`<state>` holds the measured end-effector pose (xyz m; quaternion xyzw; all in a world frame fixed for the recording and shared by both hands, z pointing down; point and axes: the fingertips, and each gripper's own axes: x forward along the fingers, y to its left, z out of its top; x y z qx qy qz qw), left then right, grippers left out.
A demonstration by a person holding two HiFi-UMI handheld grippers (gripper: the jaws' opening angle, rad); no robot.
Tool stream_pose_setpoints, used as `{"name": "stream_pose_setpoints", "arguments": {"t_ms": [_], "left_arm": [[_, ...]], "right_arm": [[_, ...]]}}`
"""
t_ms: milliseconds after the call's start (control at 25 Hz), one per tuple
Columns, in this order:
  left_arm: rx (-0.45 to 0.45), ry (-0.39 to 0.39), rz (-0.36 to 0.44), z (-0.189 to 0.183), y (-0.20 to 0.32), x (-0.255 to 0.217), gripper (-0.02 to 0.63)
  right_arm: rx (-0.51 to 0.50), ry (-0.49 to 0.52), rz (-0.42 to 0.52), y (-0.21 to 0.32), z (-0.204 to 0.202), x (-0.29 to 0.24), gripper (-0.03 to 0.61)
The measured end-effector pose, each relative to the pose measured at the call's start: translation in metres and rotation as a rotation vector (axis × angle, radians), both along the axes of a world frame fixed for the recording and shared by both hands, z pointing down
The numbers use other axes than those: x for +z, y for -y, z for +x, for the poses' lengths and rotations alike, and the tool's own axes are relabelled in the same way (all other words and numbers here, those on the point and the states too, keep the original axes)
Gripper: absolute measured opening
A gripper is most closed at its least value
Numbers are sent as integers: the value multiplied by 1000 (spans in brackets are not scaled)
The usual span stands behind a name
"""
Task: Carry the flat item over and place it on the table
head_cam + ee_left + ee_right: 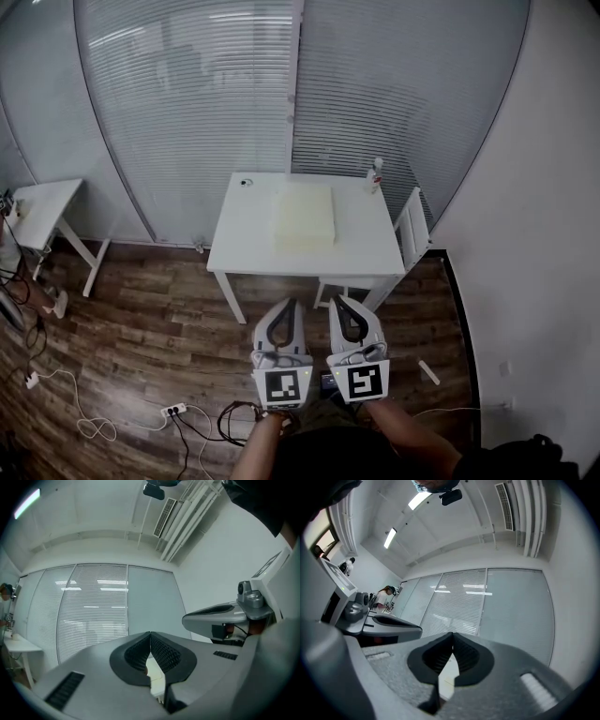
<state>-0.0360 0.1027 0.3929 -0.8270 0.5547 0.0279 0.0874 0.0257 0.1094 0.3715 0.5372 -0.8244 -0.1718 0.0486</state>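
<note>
Hovering low, well short of white rectangular table [244,234]: left gripper [286,306], right gripper [339,303], both clenched on nothing. Pale cream flat square slab [303,216] lies mid-tabletop. Placement looks done; keep grippers clear of slab.

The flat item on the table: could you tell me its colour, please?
The flat item is pale cream-yellow, clearest in the head view.

The head camera looks steeply down from above and behind the left gripper [288,304] and the right gripper [337,301]. The white table [239,248] lies ahead of their tips, with the blinds [187,112] beyond it. Each gripper camera sits close behind its own jaws, tilted up toward the ceiling and blinds. Each catches the other gripper alongside it, and all three views share the blinds.
</note>
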Motion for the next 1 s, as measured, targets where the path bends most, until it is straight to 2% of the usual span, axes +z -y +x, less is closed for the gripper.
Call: {"name": "stream_pose_setpoints", "arguments": {"t_ms": [200, 520, 680, 800, 1000], "left_arm": [[13, -24, -12, 3, 3, 3, 3], [23, 69, 10, -12, 2, 15, 3], [26, 63, 2, -14, 2, 20, 3], [25, 37, -27, -16, 4, 21, 3], [21, 54, 4, -29, 5, 14, 3]], "right_arm": [[-12, -53, -8, 2, -6, 5, -3], [-14, -44, -42, 2, -19, 15, -3], [-36, -55, -24, 6, -25, 17, -3], [-43, -59, -49, 6, -31, 22, -3], [-48, -77, -50, 6, -45, 19, -3]]}}
